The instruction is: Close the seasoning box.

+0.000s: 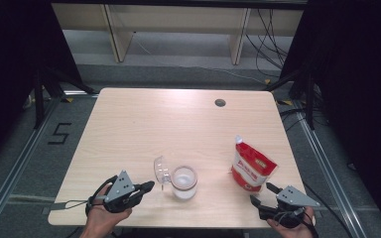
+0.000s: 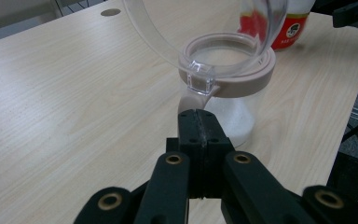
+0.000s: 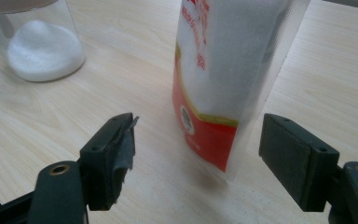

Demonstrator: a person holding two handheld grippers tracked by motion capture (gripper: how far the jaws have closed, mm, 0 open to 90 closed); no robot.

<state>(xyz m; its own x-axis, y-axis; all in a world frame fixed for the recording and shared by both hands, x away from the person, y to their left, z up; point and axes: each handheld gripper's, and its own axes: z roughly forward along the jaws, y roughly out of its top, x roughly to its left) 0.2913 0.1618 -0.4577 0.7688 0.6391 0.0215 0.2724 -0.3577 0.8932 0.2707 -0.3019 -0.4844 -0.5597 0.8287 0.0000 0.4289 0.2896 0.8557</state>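
While the left gripper [image 1: 151, 186] lies low at the near left of the table [image 1: 144, 119], its jaws are pressed together, tips just beside the jar [image 1: 184, 182] on the jar's left; in the left gripper view the closed tips sit right at the small tab below the jar's pale collar [image 2: 247, 81], though whether they pinch that tab cannot be told. The jar stands upright near the middle of the near edge, holding white granules at its bottom; its clear lid [image 1: 161, 170] is flipped open, hinged up on the left side. To the right, well apart from the jar, a red and white pouch [image 1: 250, 168] stands upright with its top torn open; the right gripper [image 1: 262, 193] rests just near of it, jaws spread apart; in the right gripper view the pouch [image 3: 223, 79] stands between and beyond the two pads, touching neither.
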